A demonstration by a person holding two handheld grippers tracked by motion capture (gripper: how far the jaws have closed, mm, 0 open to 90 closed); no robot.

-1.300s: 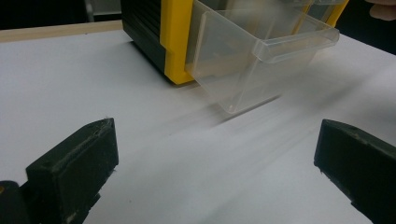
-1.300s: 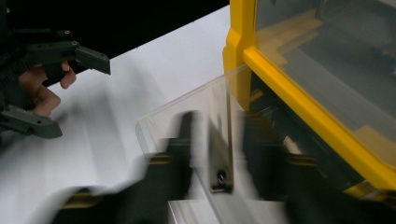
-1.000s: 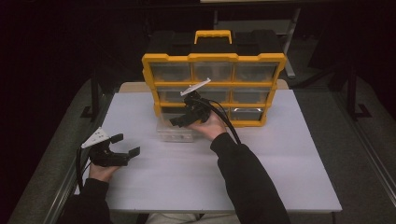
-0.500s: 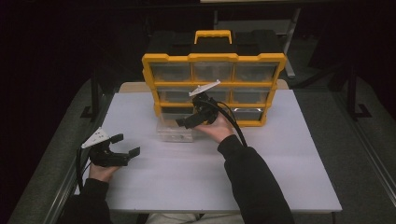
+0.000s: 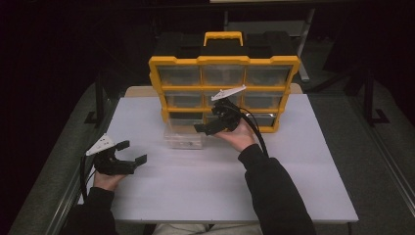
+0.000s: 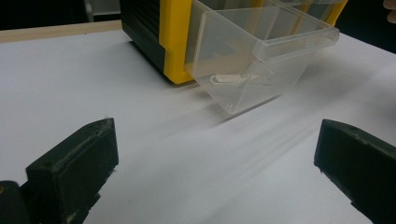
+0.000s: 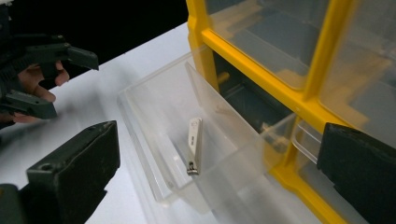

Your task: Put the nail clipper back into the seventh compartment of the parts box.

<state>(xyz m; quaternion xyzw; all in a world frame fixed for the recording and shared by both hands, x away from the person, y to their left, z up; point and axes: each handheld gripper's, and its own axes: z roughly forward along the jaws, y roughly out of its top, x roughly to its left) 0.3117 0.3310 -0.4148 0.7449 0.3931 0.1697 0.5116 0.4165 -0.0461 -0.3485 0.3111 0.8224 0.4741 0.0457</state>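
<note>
1. One white table (image 5: 293,186) carries everything, and both of the person's forearms come onto it from the near edge.
2. Nine clear drawers fill the yellow-framed organizer (image 5: 224,59), which stands upright at the table's far middle with a yellow handle on top.
3. Pulled out from the bottom-left slot, the clear drawer (image 5: 183,139) rests on the table against the organizer's front; the left gripper view shows it (image 6: 261,60) tilted forward and open at the top.
4. Above and just right of that drawer hovers the right gripper (image 5: 211,128), in front of the organizer's bottom row. Its jaws have just been opening and now stand wide, with nothing between the pads; the drawer lies below them in the right gripper view.
5. Near the table's left edge, well apart from the drawer, the left gripper (image 5: 132,152) sits in the person's hand, jaws spread wide and holding nothing.
6. Smallest is the nail clipper (image 7: 194,145), silver and lying flat on the floor of the clear drawer, seen also through the drawer's wall (image 6: 229,79).
</note>
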